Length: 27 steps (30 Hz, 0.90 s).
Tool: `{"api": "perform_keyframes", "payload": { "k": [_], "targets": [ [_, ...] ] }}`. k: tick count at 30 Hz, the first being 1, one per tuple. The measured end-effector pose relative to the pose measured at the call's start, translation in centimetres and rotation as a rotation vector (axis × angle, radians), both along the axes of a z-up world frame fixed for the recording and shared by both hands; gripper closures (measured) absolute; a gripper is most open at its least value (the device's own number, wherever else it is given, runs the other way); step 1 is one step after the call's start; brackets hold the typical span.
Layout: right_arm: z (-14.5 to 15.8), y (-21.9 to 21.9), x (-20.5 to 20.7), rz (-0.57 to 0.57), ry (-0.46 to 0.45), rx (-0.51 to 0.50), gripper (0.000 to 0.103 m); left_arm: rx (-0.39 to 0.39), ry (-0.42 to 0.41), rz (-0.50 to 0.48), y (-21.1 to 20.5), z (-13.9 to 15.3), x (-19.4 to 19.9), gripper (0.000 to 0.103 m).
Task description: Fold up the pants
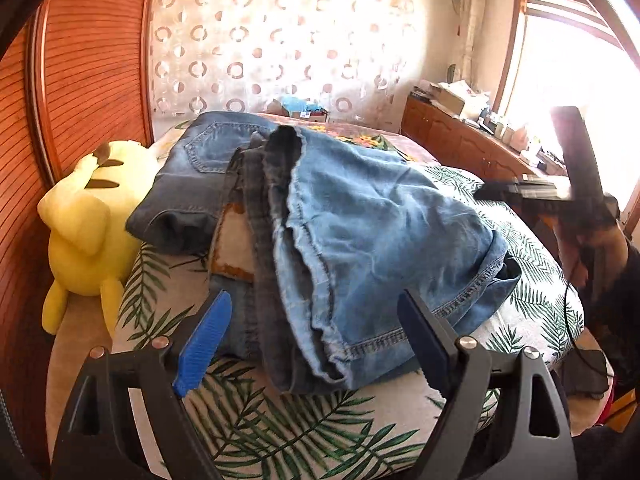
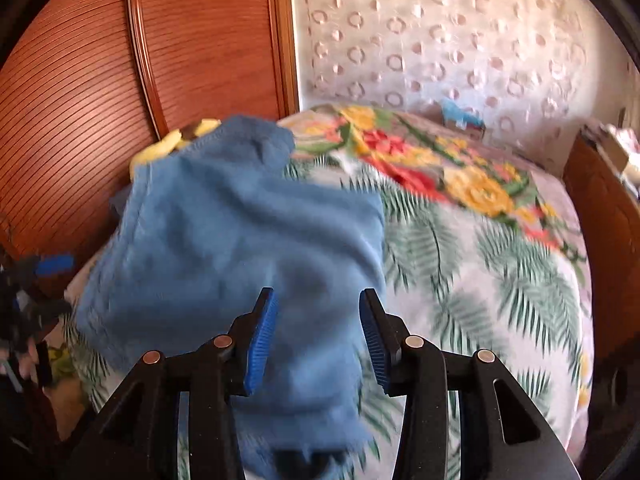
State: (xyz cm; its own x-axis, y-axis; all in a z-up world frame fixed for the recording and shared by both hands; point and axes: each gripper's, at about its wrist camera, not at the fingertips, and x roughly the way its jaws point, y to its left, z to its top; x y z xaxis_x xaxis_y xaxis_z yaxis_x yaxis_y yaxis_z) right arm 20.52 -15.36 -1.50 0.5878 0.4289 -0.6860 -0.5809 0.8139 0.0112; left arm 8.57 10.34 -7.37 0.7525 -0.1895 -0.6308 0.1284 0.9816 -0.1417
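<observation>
Light blue denim pants (image 1: 372, 240) lie folded in a thick bundle on the bed (image 1: 280, 432), frayed leg hems toward me. My left gripper (image 1: 316, 328) is open, its jaws wide apart just in front of the bundle, holding nothing. In the right wrist view the same pants (image 2: 240, 240) look blurred. My right gripper (image 2: 316, 328) is open, jaws apart above the near part of the pants, holding nothing. The right gripper also shows at the right edge of the left wrist view (image 1: 532, 192), raised above the bed.
Darker jeans (image 1: 200, 176) lie folded behind the bundle. A yellow plush toy (image 1: 88, 224) rests against the wooden headboard (image 1: 80, 80) on the left. A wooden cabinet (image 1: 460, 140) with clutter stands at the back right by a bright window. The leaf-print bed cover (image 2: 480, 280) extends to the right.
</observation>
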Motion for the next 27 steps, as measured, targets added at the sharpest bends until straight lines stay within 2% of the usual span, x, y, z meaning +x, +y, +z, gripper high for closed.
{"api": "perform_keyframes", "payload": {
  "k": [3, 9, 16, 17, 19, 22, 27],
  "targets": [
    [-1.3, -1.8, -1.2, -0.007, 0.026, -0.002, 0.059, 0.015, 0.011, -0.014, -1.1, -0.3, 0.6, 0.018],
    [-1.5, -4.7, -2.4, -0.029, 0.025, -0.019, 0.059, 0.031, 0.052, -0.015, -1.9, -2.0, 1.6, 0.018],
    [-2.3, -4.0, -2.0, -0.008, 0.021, -0.071, 0.06, 0.045, 0.085, -0.009, -1.9, -3.3, 2.2, 0.018],
    [-2.4, -3.7, -1.9, 0.003, 0.018, -0.072, 0.064, 0.045, 0.088, -0.008, -1.9, -3.5, 2.3, 0.018],
    [-2.7, -3.1, -1.8, 0.031, 0.01, -0.085, 0.088, 0.046, 0.097, -0.005, -2.0, -3.7, 2.4, 0.018],
    [-2.5, -3.4, -2.4, 0.044, 0.005, -0.067, 0.093, 0.053, 0.108, -0.001, -2.0, -4.2, 2.6, 0.018],
    [-0.8, -6.5, -5.4, 0.01, 0.004, 0.043, 0.094, 0.062, 0.12, 0.003, -2.2, -4.7, 2.6, 0.018]
  ]
}}
